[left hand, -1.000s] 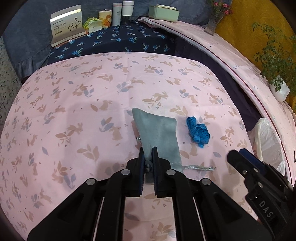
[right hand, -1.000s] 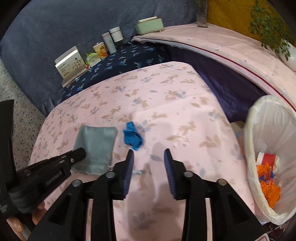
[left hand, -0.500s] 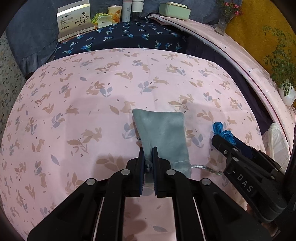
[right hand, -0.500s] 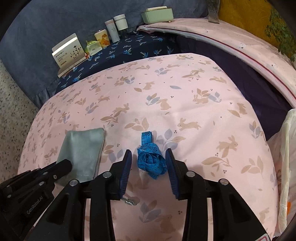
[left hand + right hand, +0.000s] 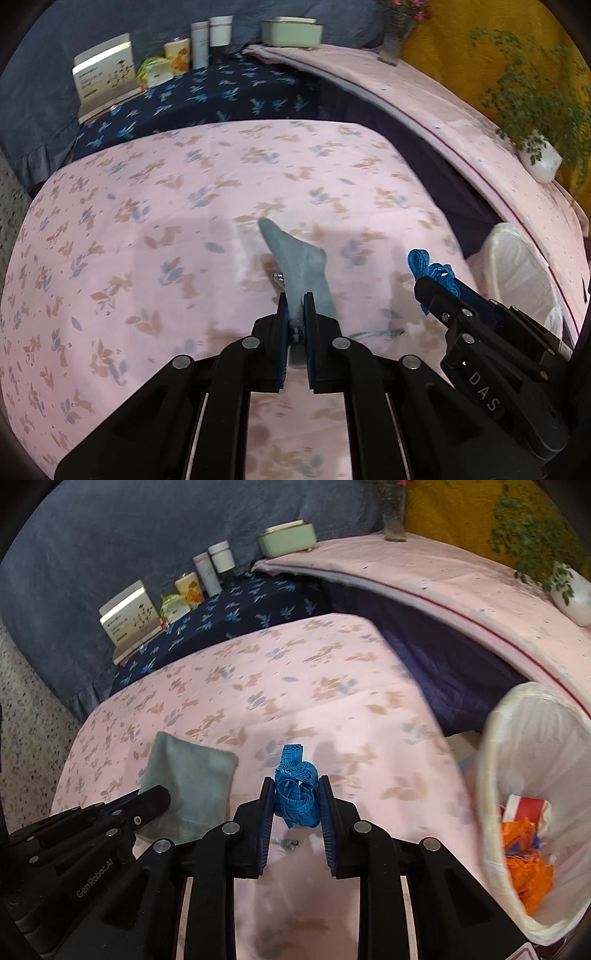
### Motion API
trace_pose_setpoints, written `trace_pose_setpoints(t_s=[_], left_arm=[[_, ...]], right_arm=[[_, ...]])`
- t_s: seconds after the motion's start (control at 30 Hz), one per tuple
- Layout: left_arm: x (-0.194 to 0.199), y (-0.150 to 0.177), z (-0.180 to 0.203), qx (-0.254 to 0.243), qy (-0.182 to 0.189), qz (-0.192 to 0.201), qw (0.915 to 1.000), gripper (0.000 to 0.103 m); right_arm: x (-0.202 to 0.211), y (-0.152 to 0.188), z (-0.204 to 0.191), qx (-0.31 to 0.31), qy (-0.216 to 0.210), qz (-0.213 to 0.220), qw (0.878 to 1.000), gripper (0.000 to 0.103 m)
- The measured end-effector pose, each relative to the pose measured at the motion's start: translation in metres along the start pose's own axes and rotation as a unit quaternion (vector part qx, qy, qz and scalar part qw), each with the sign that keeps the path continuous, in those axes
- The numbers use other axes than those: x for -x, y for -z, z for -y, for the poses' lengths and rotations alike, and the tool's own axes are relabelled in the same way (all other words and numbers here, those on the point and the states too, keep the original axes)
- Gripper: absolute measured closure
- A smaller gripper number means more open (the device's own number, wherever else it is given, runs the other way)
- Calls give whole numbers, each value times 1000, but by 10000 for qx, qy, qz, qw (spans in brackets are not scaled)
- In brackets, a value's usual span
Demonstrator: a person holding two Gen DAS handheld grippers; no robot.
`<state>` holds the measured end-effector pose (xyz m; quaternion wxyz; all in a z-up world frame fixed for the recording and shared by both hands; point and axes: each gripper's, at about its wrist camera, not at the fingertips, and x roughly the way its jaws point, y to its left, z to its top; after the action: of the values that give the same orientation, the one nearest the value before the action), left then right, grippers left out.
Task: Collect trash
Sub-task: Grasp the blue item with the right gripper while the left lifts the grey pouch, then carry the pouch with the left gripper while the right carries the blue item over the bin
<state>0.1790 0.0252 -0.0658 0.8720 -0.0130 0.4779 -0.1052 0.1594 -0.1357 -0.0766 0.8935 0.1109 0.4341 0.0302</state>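
Count, both views:

- Two tools: left tool (image 5: 295, 314) and right tool (image 5: 295, 801).
- One grey pouch (image 5: 188, 775), pinched in the left tool.
- One blue tape measure (image 5: 295, 794), bunched between the right tool's fingers.
- One small screw (image 5: 288, 843), on the bench (image 5: 332, 701) just below the right tool.
- One lined trash bin (image 5: 495, 775), right of the right tool.
- One potted plant (image 5: 569, 590), far right.
- Far ahead of both tools: one carton (image 5: 129, 616), two white bottles (image 5: 207, 572), one green box (image 5: 288, 539).
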Motion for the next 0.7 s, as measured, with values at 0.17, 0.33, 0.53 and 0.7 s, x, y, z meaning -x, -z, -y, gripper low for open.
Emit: trace_pose_setpoints(t_s=[0.17, 0.33, 0.53, 0.7], left_arm=[[14, 0, 49, -368, 221, 125, 9990, 96], [25, 0, 99, -717, 506, 193, 9960, 96], [37, 3, 161, -1217, 828, 292, 9887, 96], [43, 7, 202, -1546, 1037, 361, 9819, 96]], right_arm=[[38, 0, 41, -243, 182, 283, 9991, 81], [74, 2, 89, -530, 435, 551, 9961, 81], [105, 15, 141, -902, 742, 733, 9905, 81], [119, 25, 173, -1170, 904, 788, 9859, 81]])
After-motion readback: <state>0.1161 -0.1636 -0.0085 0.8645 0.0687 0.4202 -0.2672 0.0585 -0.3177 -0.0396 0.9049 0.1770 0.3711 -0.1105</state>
